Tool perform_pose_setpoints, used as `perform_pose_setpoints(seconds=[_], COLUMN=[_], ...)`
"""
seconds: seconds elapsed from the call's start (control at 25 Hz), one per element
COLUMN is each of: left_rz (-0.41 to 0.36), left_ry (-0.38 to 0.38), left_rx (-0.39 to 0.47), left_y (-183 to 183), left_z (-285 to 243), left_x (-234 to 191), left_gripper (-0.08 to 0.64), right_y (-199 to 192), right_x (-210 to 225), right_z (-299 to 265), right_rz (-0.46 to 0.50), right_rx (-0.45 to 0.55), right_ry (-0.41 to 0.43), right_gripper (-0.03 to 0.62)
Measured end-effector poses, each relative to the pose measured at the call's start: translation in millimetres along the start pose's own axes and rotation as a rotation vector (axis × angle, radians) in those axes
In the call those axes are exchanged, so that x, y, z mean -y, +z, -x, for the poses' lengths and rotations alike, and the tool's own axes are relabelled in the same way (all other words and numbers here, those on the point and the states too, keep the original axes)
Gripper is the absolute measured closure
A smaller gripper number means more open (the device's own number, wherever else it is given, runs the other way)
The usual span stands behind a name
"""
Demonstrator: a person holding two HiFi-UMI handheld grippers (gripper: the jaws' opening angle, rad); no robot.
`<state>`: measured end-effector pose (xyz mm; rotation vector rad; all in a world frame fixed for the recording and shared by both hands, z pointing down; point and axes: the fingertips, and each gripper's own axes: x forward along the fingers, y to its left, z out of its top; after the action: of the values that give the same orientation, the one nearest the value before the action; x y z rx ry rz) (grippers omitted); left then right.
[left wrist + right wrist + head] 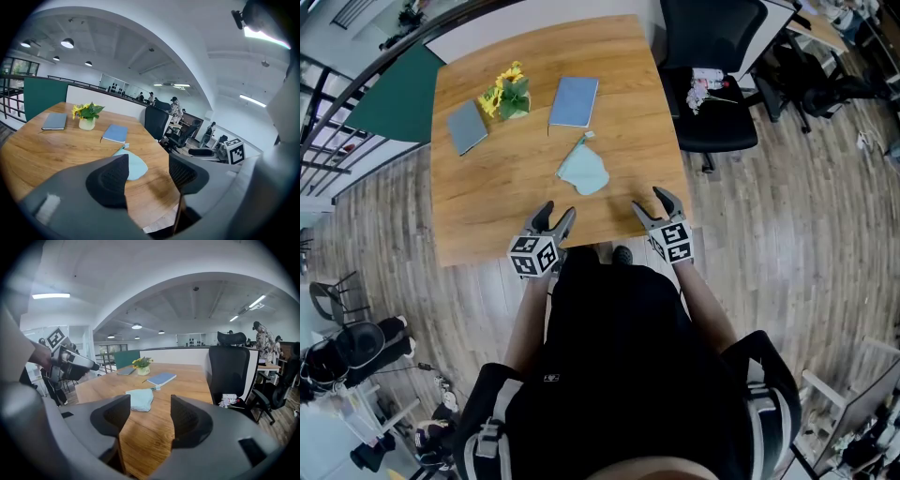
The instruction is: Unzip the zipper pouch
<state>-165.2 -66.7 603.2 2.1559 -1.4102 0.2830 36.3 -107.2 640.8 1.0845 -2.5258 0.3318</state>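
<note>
Your left gripper [558, 211] and right gripper [649, 200] hover at the near edge of the wooden table [487, 197], jaws spread wide with nothing between them. Each cube [532, 255] carries black-and-white square markers. Ahead of you, between the two and untouched, lies the zipper pouch [583, 171]: pale teal, soft and crumpled, its small tab pointing toward the blue notebook [574, 100].

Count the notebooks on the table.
2. A blue notebook lies right of the flower pot, just beyond the pouch. A grey notebook lies left of the flower pot. Nothing seems to hide another.
</note>
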Motion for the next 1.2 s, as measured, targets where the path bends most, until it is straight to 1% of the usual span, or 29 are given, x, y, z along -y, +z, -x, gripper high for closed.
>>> perform_pose_setpoints(seconds=[0.32,0.44,0.6,0.84,1.0,1.08,1.12,1.2], left_rz=[0.06,0.115,0.241,0.404,0.54,0.622,0.677,0.815], left_ry=[-0.006,-0.018,-0.043,-0.054,-0.049,-0.035,-0.029,-0.024], left_rx=[-0.003,-0.007,-0.015,-0.052,-0.044,-0.03,-0.018,0.013], left_y=[-7.9,-11.5,-22.4,-43.4,-54.8,-61.1,-64.1,-69.4], left_z=[2.7,-2.0,-12.4,-40.6,-63.6,-74.5,-80.2,-91.7], left_x=[-10.8,-20.3,-33.4,-59.2,-82.6,-96.8,-102.9,-111.8], left_gripper=[0.299,0.307,0.321,0.328,0.333,0.334,0.334,0.334], right_y=[-0.7,1.7,6.0,5.5,2.5,1.6,1.7,1.5], right_x=[-3.5,-6.4,-11.7,-10.1,-8.6,-8.1,-7.7,-6.5], right_z=[-5.1,-14.0,-24.5,-47.6,-63.0,-69.3,-71.8,-76.3], right_rz=[0.002,0.005,0.016,0.023,0.026,0.031,0.034,0.037], right_rx=[-0.015,-0.028,-0.049,-0.104,-0.147,-0.164,-0.173,-0.194], right_ry=[-0.003,0.003,0.018,0.022,0.027,0.031,0.033,0.036], right_gripper=[0.325,0.327,0.328,0.331,0.333,0.334,0.334,0.334])
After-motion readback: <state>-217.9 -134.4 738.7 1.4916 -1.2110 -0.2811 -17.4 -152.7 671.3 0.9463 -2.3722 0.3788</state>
